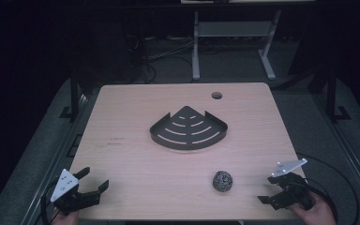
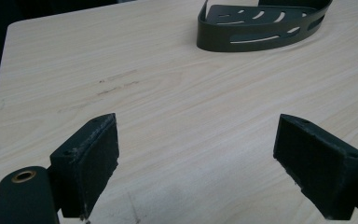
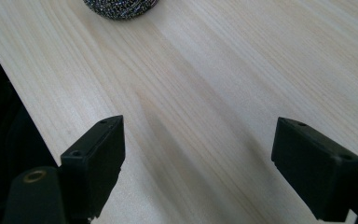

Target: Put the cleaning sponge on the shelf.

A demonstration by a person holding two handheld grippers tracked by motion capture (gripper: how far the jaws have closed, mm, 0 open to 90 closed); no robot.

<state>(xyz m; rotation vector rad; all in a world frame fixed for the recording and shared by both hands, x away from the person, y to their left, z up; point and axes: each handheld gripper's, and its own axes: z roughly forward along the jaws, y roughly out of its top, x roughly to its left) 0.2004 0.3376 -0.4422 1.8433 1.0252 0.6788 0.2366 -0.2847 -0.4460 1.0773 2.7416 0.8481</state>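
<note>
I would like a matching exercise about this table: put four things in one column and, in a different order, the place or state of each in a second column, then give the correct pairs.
Things:
1. corner shelf basket
2. steel wool ball
3. left gripper
4. round hole

Places or states:
A. near edge of the table, close to the right gripper
B. far edge of the table
C. middle of the table, nothing in it
D. open, at the near left corner, holding nothing

Pairs: 1-C, 2-A, 3-D, 4-B
</note>
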